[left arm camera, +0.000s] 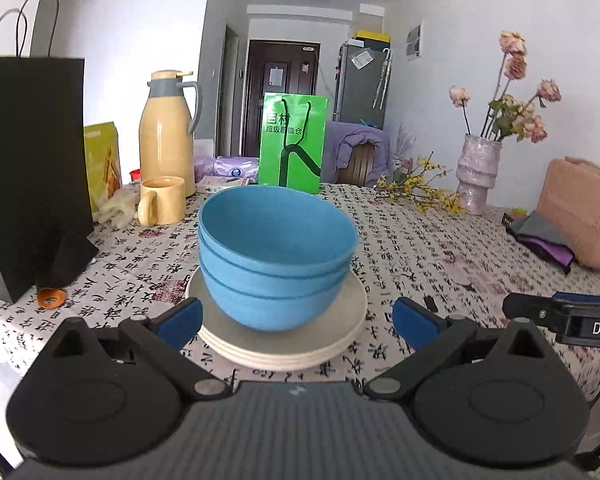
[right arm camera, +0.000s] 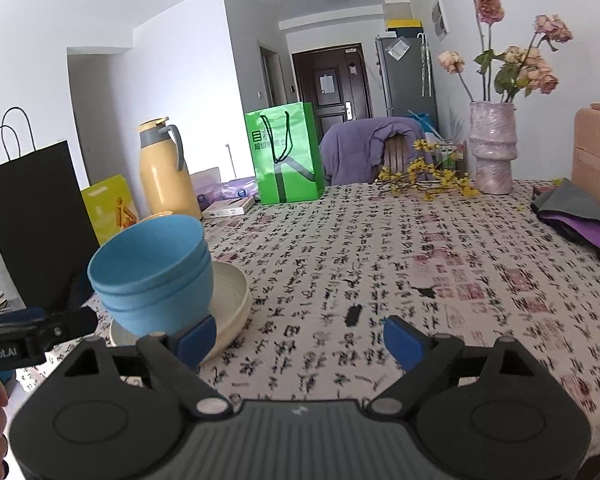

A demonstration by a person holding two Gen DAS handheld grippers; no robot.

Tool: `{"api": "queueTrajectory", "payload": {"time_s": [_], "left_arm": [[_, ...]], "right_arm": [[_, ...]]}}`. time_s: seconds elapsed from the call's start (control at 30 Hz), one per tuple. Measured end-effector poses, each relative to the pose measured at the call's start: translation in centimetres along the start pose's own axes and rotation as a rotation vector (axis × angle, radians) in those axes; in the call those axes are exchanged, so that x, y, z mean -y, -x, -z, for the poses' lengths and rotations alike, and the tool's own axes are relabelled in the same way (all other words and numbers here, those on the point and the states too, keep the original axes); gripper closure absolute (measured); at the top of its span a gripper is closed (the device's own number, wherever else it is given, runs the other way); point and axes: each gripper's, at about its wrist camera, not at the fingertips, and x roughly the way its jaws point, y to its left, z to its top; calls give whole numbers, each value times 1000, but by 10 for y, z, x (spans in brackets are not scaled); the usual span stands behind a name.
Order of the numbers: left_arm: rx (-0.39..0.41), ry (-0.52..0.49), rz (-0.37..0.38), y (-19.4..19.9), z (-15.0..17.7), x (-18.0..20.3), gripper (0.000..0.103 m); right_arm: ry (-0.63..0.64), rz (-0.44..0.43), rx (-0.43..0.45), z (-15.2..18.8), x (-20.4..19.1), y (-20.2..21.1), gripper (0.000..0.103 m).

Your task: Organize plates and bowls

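Right gripper (right arm camera: 300, 338) spread wide over bare tablecloth (right arm camera: 380, 264), nothing between; stacked blue bowls (right arm camera: 152, 276) on cream plates (right arm camera: 232, 300) at left.

My left wrist camera sits just behind its own fingers (left arm camera: 180, 322), low over the tabletop (left arm camera: 440, 248), facing down the room toward the dark door (left arm camera: 284, 68). It is close to the blue bowls (left arm camera: 276, 256), which sit dead centre. My right wrist camera looks the same way from a spot further right, so the blue bowls (right arm camera: 152, 268) fall at its left edge and bare tabletop (right arm camera: 380, 248) fills its middle. Both views share the green bag (left arm camera: 292, 144), the vase (left arm camera: 478, 172) and the yellow flask (left arm camera: 166, 132), and each catches the other gripper at its margin.
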Motion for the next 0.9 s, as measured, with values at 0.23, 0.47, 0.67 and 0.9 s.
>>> {"api": "queueTrajectory", "payload": {"time_s": [0.23, 0.47, 0.67, 0.9], "left_arm": [[29, -33, -7, 32, 15, 13, 0], [21, -38, -6, 59, 43, 12, 0], [4, -45, -2, 66, 62, 12, 0], [71, -71, -24, 86, 65, 20, 0]], "right_arm": [[28, 35, 66, 18, 2, 39, 11], [110, 40, 109, 39, -7, 70, 9], [109, 86, 119, 60, -8, 88, 9], [105, 147, 128, 80, -8, 111, 9]]}}
